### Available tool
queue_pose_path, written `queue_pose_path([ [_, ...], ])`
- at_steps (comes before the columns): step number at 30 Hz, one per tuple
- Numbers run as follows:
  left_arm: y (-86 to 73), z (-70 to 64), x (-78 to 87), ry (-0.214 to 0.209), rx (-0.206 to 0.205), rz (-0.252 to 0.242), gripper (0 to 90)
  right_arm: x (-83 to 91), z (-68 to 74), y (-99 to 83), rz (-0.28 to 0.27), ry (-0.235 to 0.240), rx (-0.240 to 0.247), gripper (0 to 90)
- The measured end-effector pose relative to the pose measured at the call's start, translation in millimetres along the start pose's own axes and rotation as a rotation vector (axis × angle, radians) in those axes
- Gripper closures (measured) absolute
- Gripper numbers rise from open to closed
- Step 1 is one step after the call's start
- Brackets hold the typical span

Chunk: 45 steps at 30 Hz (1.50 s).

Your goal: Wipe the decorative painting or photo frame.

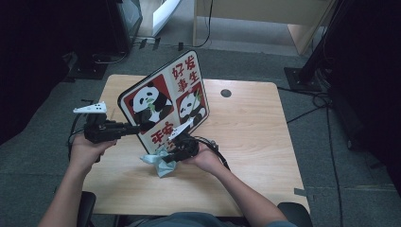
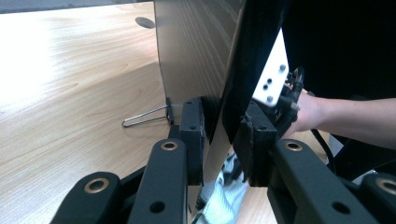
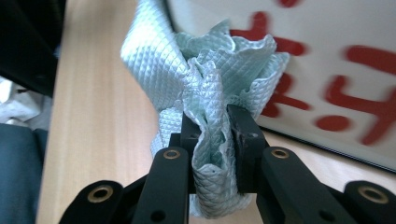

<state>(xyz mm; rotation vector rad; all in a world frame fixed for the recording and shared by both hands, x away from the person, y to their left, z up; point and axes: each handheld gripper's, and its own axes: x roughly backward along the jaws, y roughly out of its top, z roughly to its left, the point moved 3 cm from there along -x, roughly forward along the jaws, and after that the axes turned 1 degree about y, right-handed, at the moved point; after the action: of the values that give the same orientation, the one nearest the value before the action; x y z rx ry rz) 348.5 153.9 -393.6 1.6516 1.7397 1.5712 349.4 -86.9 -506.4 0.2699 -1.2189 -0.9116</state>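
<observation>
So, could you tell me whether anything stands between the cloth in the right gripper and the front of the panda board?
Nothing visible does. The right gripper is shut on the light green cloth, whose bunched folds appear to reach the panda board near its red characters. The left gripper clamps the board's side edge, away from that spot.

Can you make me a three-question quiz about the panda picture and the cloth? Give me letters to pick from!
1. Where is the cloth?
A. pinched in the right gripper
B. lying alone at the table's far edge
C. draped over the board's top

2. How many pandas are on the panda board?
A. one
B. two
C. four

3. How is the board standing?
A. lying flat
B. upright on the table, clamped by the left gripper
C. lifted high in the air

Answers: 1 A, its jaws squeeze the pale blue cloth. 2 B, two panda panels show. 3 B, the jaws clamp its edge.
</observation>
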Motion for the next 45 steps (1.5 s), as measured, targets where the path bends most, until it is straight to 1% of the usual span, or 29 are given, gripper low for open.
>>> queue_pose_path([
  [6, -0.1, 0.4, 0.0, -0.003, 0.000, 0.000, 74.1, 12.7, -9.8, 0.1, -0.028, -0.049, -0.019, 78.3],
  [10, -0.2, 0.6, -0.1, -0.003, -0.002, -0.001, 73.9, 22.7, -11.9, 2.3, -0.053, -0.057, -0.014, 78.3],
  [13, -0.3, 0.5, -0.2, 0.000, -0.007, -0.002, 73.9, 33.9, -12.7, 5.4, -0.089, -0.060, -0.006, 78.4],
  [14, -0.3, 0.5, -0.3, 0.000, -0.008, -0.002, 73.8, 36.7, -12.2, 6.3, -0.097, -0.060, -0.009, 78.4],
  [15, -0.3, 0.6, -0.3, 0.000, -0.011, -0.002, 73.8, 42.4, -11.9, 8.3, -0.122, -0.054, 0.003, 78.4],
  [18, -0.3, 0.4, -0.4, 0.001, -0.013, -0.004, 73.7, 53.4, -8.9, 13.5, -0.159, -0.046, 0.010, 78.6],
  [19, -0.4, 0.4, -0.4, 0.000, -0.013, -0.003, 73.6, 58.0, -7.2, 16.3, -0.170, -0.049, 0.020, 78.6],
  [21, -0.5, 0.6, -0.6, 0.000, -0.014, -0.001, 72.8, 64.9, -4.1, 20.9, -0.183, -0.060, 0.038, 78.6],
  [22, -0.7, 0.5, -0.9, -0.003, -0.015, 0.000, 72.4, 66.6, -3.0, 21.8, -0.181, -0.059, 0.037, 78.6],
  [24, -1.1, 0.6, -1.3, 0.004, -0.024, 0.003, 70.8, 74.1, 0.5, 27.1, -0.186, -0.063, 0.059, 78.7],
  [26, -0.8, 1.1, -0.9, 0.007, -0.022, -0.003, 70.3, 80.6, 3.1, 31.8, -0.199, -0.069, 0.072, 78.8],
  [29, -0.7, 1.3, -0.1, 0.010, -0.021, -0.009, 69.7, 93.9, 8.0, 43.5, -0.228, -0.077, 0.092, 78.8],
  [30, -0.7, 1.2, 0.0, 0.011, -0.023, -0.009, 69.7, 97.1, 9.3, 46.7, -0.233, -0.071, 0.092, 78.7],
  [31, -0.7, 1.2, -0.1, 0.013, -0.026, -0.010, 69.7, 102.1, 11.0, 52.6, -0.252, -0.068, 0.104, 78.7],
  [32, -0.6, 1.0, -0.1, 0.016, -0.029, -0.012, 69.7, 105.4, 12.2, 56.1, -0.255, -0.064, 0.105, 78.7],
  [34, -0.4, 0.5, 0.3, 0.017, -0.031, -0.016, 69.8, 113.2, 15.4, 67.5, -0.266, -0.058, 0.126, 78.7],
  [38, -0.2, 0.0, 2.3, 0.017, -0.031, -0.033, 69.8, 128.6, 22.5, 92.9, -0.279, -0.061, 0.163, 78.7],
  [40, -0.4, 0.4, 2.6, 0.015, -0.028, -0.031, 69.7, 137.5, 27.0, 107.8, -0.292, -0.067, 0.183, 78.7],
  [45, -1.0, -0.1, 0.5, 0.016, -0.035, -0.022, 69.7, 154.3, 37.4, 139.8, -0.319, -0.068, 0.212, 78.6],
])
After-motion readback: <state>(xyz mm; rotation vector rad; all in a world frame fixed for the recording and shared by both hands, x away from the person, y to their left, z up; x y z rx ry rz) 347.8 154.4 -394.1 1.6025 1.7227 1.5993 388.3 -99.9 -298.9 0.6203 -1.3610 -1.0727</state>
